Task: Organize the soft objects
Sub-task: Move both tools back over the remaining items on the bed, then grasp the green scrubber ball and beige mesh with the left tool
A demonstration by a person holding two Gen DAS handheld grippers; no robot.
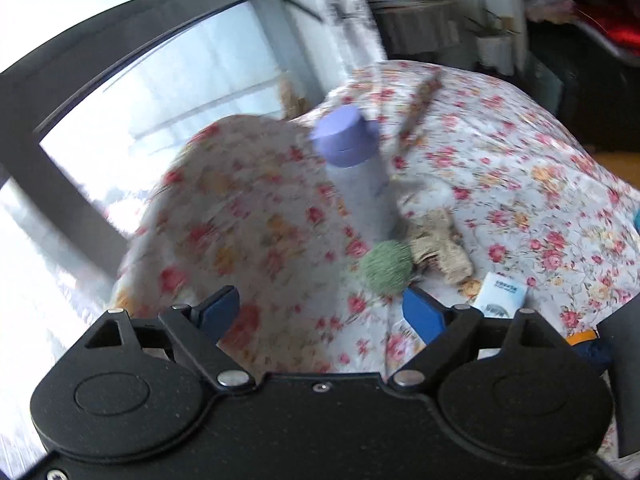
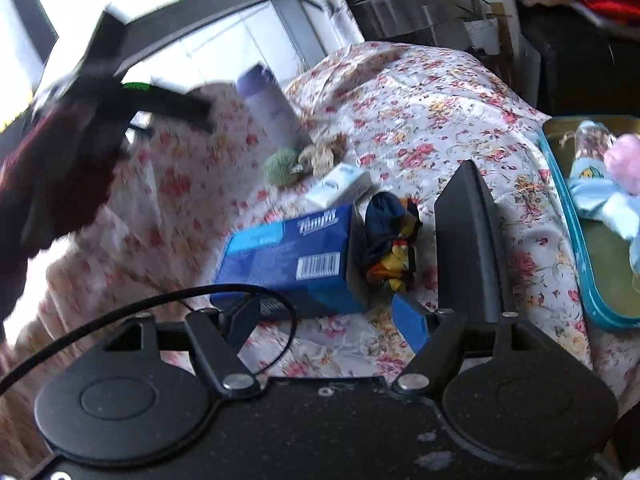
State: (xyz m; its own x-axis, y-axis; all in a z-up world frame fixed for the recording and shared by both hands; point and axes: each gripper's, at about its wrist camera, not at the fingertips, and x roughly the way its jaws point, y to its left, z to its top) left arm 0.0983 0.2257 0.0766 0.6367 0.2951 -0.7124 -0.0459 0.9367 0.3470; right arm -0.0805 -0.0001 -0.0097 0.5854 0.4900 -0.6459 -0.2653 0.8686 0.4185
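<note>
Both grippers standing released, nothing between the jaws: left gripper [image 1: 320, 314], right gripper [image 2: 328, 320]. Hovering over floral-covered bench [image 2: 440, 120]. Lying loose ahead of left jaws: green fuzzy ball [image 1: 386, 266], beige plush [image 1: 440, 248]. Just ahead of right jaws: rolled colourful socks [image 2: 394, 240], beside blue tissue pack [image 2: 288, 256]. Sitting already in teal tray [image 2: 560, 216], right of jaws: pale blue cloth [image 2: 600, 200]. Sorting looking partly done.

Green fuzzy ball [image 1: 386, 266] touching beige plush [image 1: 438, 246] on floral cloth; rolled multicolour socks [image 2: 390, 240] nearby.
</note>
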